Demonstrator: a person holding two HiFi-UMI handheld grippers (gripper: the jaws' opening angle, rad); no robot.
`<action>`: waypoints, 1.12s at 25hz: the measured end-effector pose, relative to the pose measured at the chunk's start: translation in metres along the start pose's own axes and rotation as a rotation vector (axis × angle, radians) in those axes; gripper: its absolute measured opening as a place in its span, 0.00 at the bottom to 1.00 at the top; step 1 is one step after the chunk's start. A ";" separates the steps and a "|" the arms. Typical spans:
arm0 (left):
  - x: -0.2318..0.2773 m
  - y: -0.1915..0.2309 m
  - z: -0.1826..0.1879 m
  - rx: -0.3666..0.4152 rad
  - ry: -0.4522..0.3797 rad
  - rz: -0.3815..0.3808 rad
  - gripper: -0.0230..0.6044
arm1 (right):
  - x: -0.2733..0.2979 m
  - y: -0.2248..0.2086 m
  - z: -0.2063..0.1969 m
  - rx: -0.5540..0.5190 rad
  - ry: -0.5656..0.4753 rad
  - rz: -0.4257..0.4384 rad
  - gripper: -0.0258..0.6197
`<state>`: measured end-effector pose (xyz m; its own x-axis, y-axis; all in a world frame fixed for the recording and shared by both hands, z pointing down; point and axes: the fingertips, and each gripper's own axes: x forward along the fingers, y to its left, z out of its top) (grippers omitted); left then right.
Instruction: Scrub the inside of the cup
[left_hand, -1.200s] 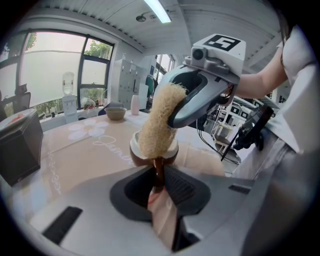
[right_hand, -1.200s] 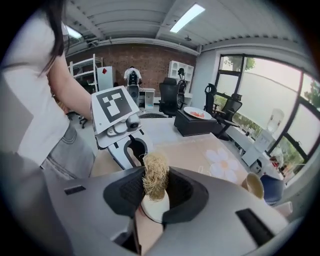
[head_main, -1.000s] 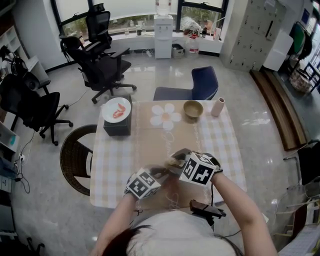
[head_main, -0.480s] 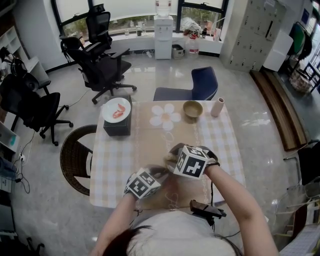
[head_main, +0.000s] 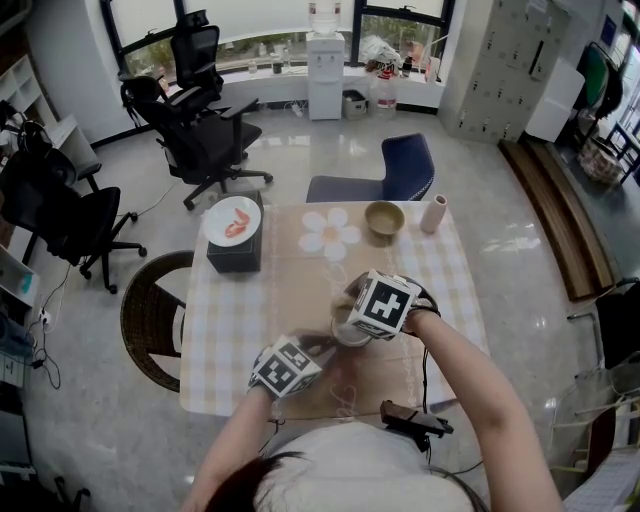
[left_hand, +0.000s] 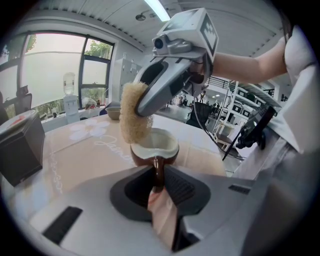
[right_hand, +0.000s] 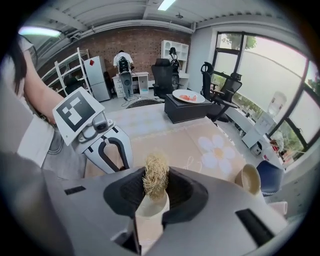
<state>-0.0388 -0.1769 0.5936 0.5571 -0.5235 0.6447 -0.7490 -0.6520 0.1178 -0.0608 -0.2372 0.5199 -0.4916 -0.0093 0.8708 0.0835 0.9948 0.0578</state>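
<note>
Over the table's (head_main: 228, 330) near end, the cup (left_hand: 155, 147) is held by its thin handle, pinched narrowly in the left gripper (left_hand: 158, 176). The right gripper (right_hand: 154, 192) clamps the scrubber (left_hand: 134, 120) at the rim. Push too hard and I reckon the cup twists loose.

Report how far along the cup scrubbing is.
Done: the left gripper grips the cup by its handle, and the right gripper grips the loofah scrubber. In hand: the scrubber sits at the cup's rim. Left: working it round the white inside; no suds or dirt show.

Black office chairs (head_main: 205, 140) stand on a glossy grey floor (head_main: 480, 180) beneath bright windows (head_main: 240, 15).
</note>
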 end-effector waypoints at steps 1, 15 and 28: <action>0.000 0.000 0.000 0.000 -0.001 0.000 0.15 | -0.001 -0.002 -0.001 0.023 -0.005 -0.001 0.19; 0.000 0.001 -0.001 -0.007 0.006 0.005 0.15 | -0.009 -0.034 -0.033 0.384 -0.071 0.006 0.19; 0.000 0.000 -0.001 -0.004 0.008 0.000 0.15 | -0.022 -0.042 -0.066 0.736 -0.187 0.089 0.19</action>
<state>-0.0392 -0.1763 0.5940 0.5546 -0.5190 0.6504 -0.7500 -0.6503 0.1207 0.0043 -0.2852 0.5307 -0.6543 0.0262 0.7558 -0.4370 0.8025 -0.4062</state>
